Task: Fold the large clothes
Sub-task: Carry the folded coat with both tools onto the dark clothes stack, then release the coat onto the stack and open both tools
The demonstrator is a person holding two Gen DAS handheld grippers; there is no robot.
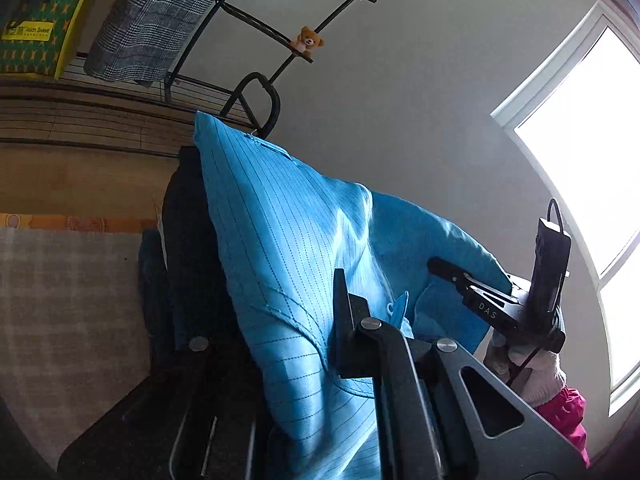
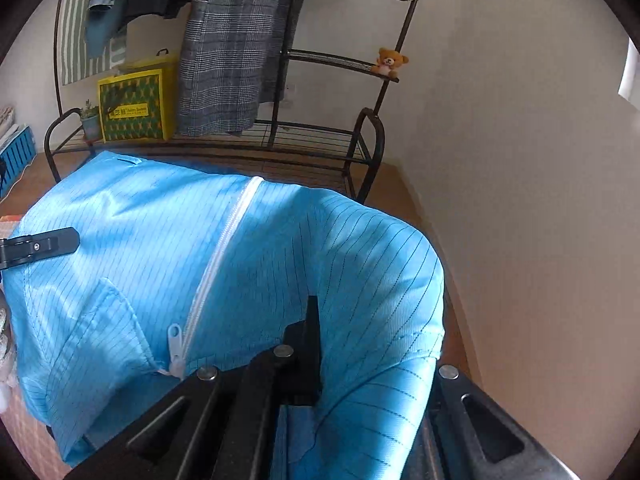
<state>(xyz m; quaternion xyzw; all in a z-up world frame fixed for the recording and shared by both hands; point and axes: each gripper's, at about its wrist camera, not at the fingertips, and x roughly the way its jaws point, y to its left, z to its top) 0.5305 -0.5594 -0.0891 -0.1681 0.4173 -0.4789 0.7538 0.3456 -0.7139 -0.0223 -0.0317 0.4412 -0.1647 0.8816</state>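
Observation:
A large light-blue pinstriped jacket (image 1: 280,248) with a white zipper (image 2: 224,248) hangs lifted in the air between both grippers. My left gripper (image 1: 280,312) is shut on a fold of the jacket, cloth draped over its fingers. My right gripper (image 2: 360,344) is shut on the jacket's other side (image 2: 360,264), one dark finger (image 2: 310,344) showing and the other under cloth. The right gripper also shows in the left wrist view (image 1: 472,284), at the jacket's far edge. The left gripper's finger (image 2: 44,246) shows at the left of the right wrist view.
A black metal clothes rack (image 2: 360,140) stands against the wall with a grey plaid coat (image 2: 228,52), a yellow-green bag (image 2: 136,104), a small potted plant (image 2: 90,120) and a teddy bear (image 2: 390,62). A bright window (image 1: 580,152) is at the right. A plaid-covered surface (image 1: 68,312) lies below.

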